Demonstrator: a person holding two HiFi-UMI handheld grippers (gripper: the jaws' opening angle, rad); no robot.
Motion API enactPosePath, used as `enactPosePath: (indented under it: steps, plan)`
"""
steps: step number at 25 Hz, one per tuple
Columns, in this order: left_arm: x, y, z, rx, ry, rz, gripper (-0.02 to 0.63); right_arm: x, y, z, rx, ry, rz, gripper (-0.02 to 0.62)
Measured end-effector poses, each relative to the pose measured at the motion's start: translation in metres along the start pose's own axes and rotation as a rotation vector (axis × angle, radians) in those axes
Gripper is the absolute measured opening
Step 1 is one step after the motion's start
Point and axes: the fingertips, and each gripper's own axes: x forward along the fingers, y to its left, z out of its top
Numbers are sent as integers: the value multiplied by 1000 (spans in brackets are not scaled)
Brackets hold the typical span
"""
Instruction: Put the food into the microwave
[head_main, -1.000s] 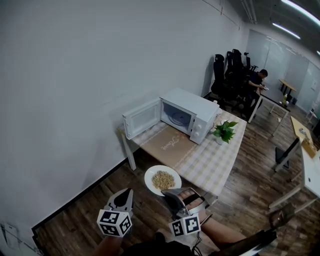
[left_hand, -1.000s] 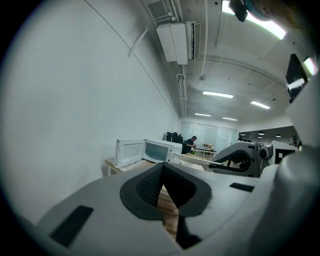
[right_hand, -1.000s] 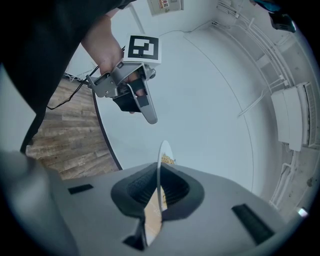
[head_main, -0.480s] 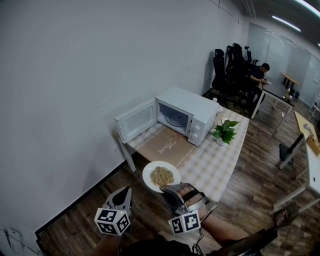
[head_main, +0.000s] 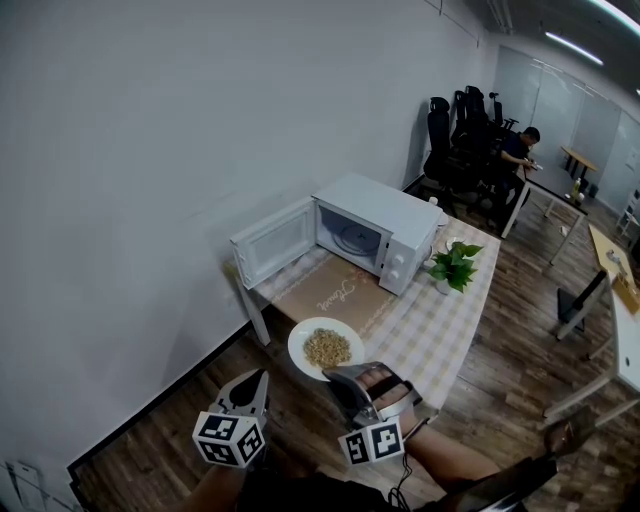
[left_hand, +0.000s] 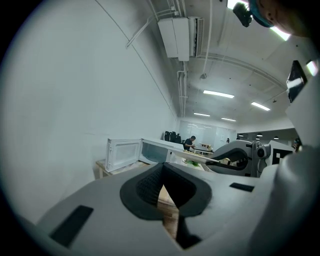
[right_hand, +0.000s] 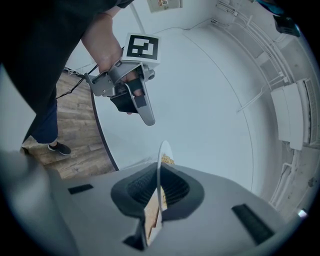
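Observation:
A white plate (head_main: 326, 348) heaped with pale brown food (head_main: 326, 347) hangs level in the air just off the near end of the table. My right gripper (head_main: 347, 374) is shut on the plate's near rim (right_hand: 161, 167), which runs edge-on between its pads. The white microwave (head_main: 372, 236) stands at the table's far left with its door (head_main: 270, 243) swung open to the left. My left gripper (head_main: 249, 386) hovers left of the plate, shut and holding nothing. The microwave (left_hand: 150, 150) lies ahead of its jaws.
The checked table (head_main: 425, 335) carries a brown mat (head_main: 335, 290) in front of the microwave and a small potted plant (head_main: 452, 263) to its right. A white wall runs along the left. Office chairs (head_main: 450, 150) and a seated person (head_main: 515, 160) are at the back.
The plate in my right gripper has crept slightly toward the table. The left gripper has barely moved.

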Motion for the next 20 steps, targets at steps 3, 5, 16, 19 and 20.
enactPosePath:
  steps: [3, 5, 16, 19, 20]
  plan:
    - [10, 11, 3, -10, -1, -20, 9, 12, -3, -1, -3, 25, -2, 20]
    - [17, 22, 8, -11, -1, -33, 9, 24, -7, -1, 4, 43, -3, 20]
    - [61, 87, 33, 20, -1, -121, 9, 95, -25, -5, 20, 144, -27, 20]
    - [74, 100, 38, 22, 5, -158, 9, 112, -33, -4, 20, 174, -39, 20]
    - [78, 103, 40, 24, 7, -169, 9, 117, -35, -4, 20, 183, -44, 20]
